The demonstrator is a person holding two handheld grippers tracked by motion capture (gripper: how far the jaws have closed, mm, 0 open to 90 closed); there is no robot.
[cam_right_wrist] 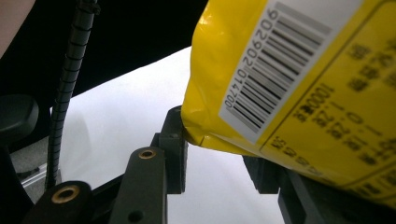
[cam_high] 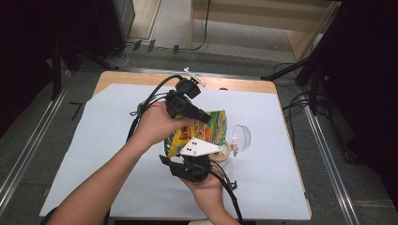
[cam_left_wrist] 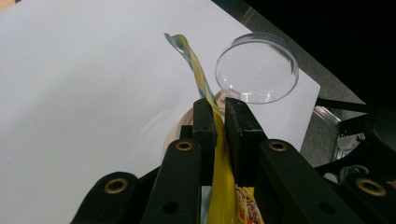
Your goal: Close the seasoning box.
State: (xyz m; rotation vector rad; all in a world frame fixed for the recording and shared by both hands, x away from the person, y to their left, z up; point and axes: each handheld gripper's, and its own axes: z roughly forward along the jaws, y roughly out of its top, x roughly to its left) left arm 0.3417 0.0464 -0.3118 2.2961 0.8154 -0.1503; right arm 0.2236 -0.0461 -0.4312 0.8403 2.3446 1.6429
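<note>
White paper covers the desk (cam_high: 117,197), set on a grey floor among dark stands. From the high view, you hold a yellow snack bag (cam_high: 206,131) above the desk's middle, a clear cup (cam_high: 240,137) lying just beside it. In the left gripper view, your left gripper (cam_left_wrist: 219,123) pinches the bag's top seam (cam_left_wrist: 198,77). In the right gripper view, your right gripper (cam_right_wrist: 217,154) stands part open around the bag's lower corner (cam_right_wrist: 205,133); whether it presses, I cannot tell. You seem to be readying a tear; next, grip firmly there.
</note>
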